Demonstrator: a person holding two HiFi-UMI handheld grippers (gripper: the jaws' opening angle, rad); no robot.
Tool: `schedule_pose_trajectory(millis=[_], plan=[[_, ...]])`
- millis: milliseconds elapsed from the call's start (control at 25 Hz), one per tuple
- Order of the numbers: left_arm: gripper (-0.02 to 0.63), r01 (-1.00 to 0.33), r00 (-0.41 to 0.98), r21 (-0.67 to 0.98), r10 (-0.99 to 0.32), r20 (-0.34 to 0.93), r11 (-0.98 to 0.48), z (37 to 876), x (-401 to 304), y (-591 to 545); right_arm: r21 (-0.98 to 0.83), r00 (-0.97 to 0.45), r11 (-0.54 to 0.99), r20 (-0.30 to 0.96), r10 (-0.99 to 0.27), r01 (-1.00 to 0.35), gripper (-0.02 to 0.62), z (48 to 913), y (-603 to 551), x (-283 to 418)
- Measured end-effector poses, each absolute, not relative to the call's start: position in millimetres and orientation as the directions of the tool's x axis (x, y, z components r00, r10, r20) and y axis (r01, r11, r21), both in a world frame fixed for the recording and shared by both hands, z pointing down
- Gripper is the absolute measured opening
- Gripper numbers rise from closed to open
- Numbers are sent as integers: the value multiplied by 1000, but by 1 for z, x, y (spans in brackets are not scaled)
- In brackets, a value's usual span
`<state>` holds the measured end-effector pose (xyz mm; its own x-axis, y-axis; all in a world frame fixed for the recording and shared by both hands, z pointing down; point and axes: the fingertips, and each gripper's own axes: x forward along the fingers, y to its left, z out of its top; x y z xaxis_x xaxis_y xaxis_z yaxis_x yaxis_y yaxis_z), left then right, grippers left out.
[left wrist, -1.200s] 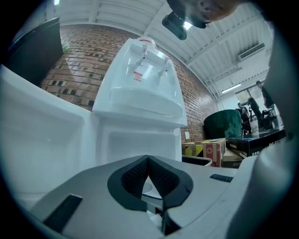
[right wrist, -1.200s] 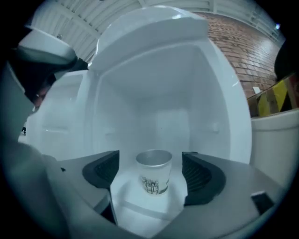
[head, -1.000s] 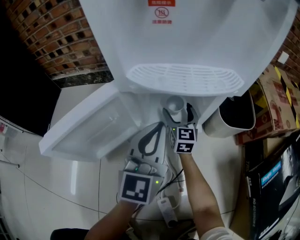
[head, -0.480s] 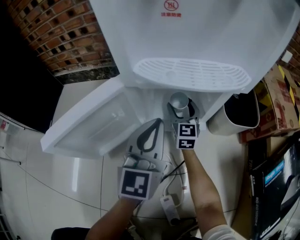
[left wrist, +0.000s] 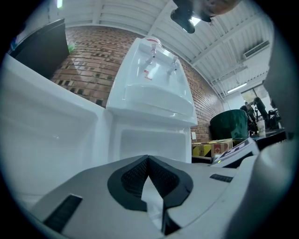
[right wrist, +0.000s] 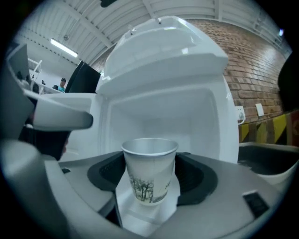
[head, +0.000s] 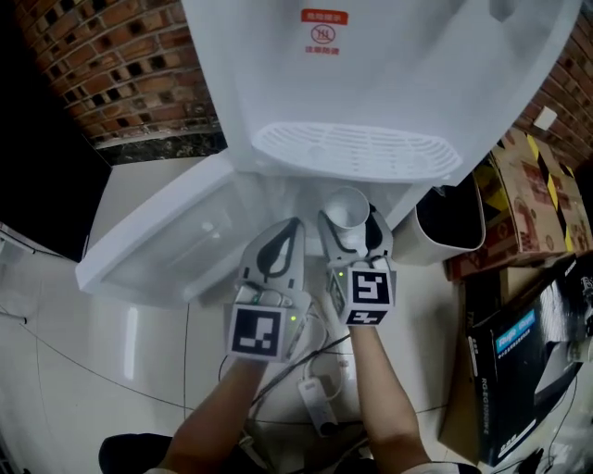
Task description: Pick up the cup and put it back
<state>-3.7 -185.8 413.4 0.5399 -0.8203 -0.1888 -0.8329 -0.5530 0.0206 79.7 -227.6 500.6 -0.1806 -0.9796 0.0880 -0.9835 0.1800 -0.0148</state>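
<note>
Since the cup looks to be thin paper, I judge it light, easily crushed and a little slick, so it wants a gentle squeeze on the mid-wall, just below the stiffer rolled rim. It stands upright at centre frame in the right gripper view. The right gripper has its jaws wide but pressed on both sides of the cup, in front of the dispenser's open lower compartment. Left of it, the left gripper has its jaws together — empty.

place: industrial hall | signs: brick wall, ribbed metal roof, strip lights, cardboard boxes
</note>
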Motion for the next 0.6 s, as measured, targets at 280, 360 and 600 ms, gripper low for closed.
schedule_pose_trajectory(millis=[280, 360, 600], plan=[[-3, -838, 538, -11, -820, -196, -546, 411, -4, -187, 25, -140, 142, 71, -988, -990, 341, 446, -187, 75], [-5, -835, 543, -26, -815, -205, -550, 408, -3, -185, 36, -151, 154, 64, -986, -987, 341, 435, -180, 71], [-5, -822, 560, -41, -796, -229, -567, 397, 6, -176, 52, -158, 161, 51, -986, -986, 341, 423, -167, 74]])
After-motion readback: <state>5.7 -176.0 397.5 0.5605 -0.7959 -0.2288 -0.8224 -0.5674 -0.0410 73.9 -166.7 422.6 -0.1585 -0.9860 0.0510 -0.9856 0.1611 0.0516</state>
